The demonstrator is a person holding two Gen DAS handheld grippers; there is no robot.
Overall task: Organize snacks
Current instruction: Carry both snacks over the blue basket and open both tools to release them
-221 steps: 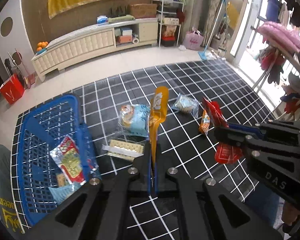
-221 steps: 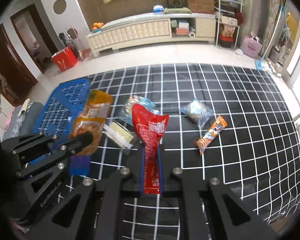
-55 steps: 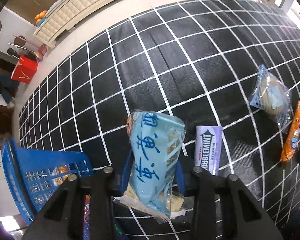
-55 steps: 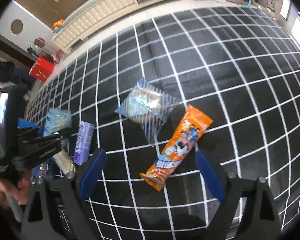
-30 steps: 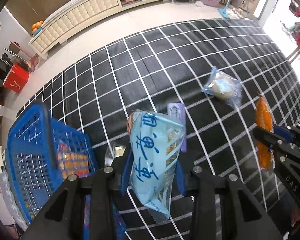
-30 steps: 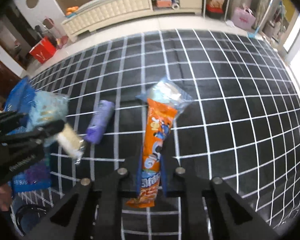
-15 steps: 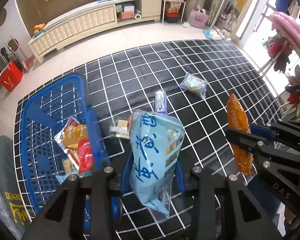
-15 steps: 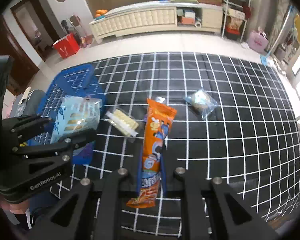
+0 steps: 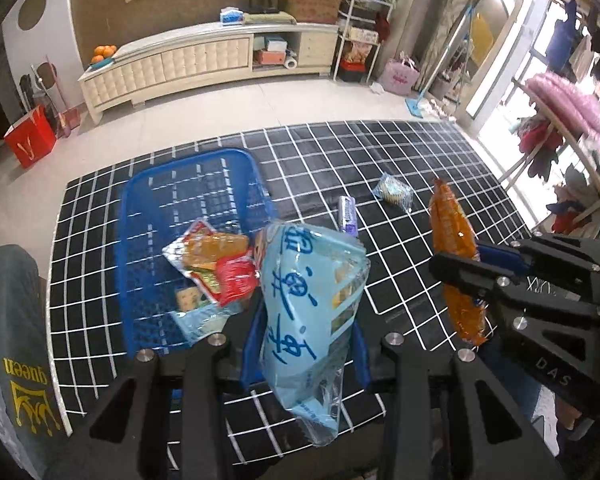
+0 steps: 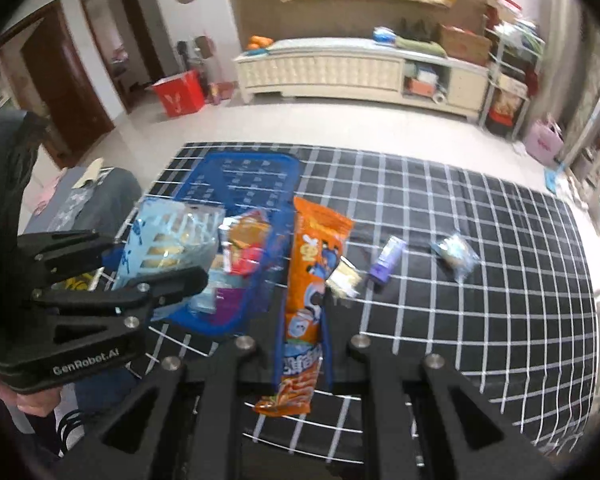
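Observation:
My left gripper (image 9: 306,344) is shut on a light blue cracker bag (image 9: 312,304), held above the near right corner of the blue basket (image 9: 140,216). The bag also shows in the right wrist view (image 10: 168,240). My right gripper (image 10: 302,344) is shut on an orange snack packet (image 10: 308,280), held upright beside the basket's (image 10: 256,168) right side; the packet shows at the right of the left wrist view (image 9: 456,264). Several snack packs (image 9: 216,268) lie in the basket.
On the black grid mat (image 9: 420,152) lie a purple gum pack (image 9: 348,216), a clear wrapped pastry (image 9: 396,192) and a cracker pack (image 10: 344,278). A cream cabinet (image 9: 204,64) stands at the back. A red box (image 9: 30,140) sits far left.
Both grippers have lifted and moved left toward the basket with their snacks. The basket now lies nearer the middle of both views.

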